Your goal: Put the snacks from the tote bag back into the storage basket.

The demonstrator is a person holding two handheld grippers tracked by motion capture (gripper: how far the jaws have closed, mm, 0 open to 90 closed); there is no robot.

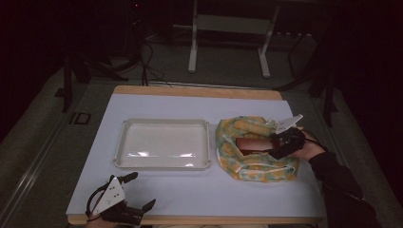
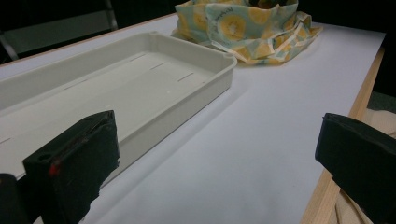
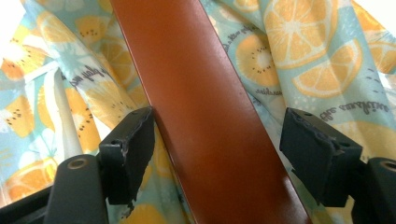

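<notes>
The white surface (image 1: 190,190) carries 2 main things: a shallow cream tray (image 1: 121,142) at the middle, and to its right a crumpled cloth bag (image 1: 259,171) printed with orange slices. Inside the bag's open mouth lies a reddish-brown box (image 1: 252,144), long, flat-sided and glossy; in the right gripper view it runs as a smooth slab (image 3: 205,116) between folds of fabric.

The right claw (image 1: 280,145) reaches into the bag with its 2 jaws set either side of the box, the left pad close against one edge and the other standing clear, so it is apart and not yet clamped. The left claw (image 1: 138,192) rests near the front edge of the surface, jaws wide apart and holding nothing, pointing toward the tray.

The box looks rigid and fairly light, but its polished faces may be slippery; the soft bag will sag and drag along. I would grip it squarely across the narrow width, near mid-length, keeping fabric out from under the pads.
</notes>
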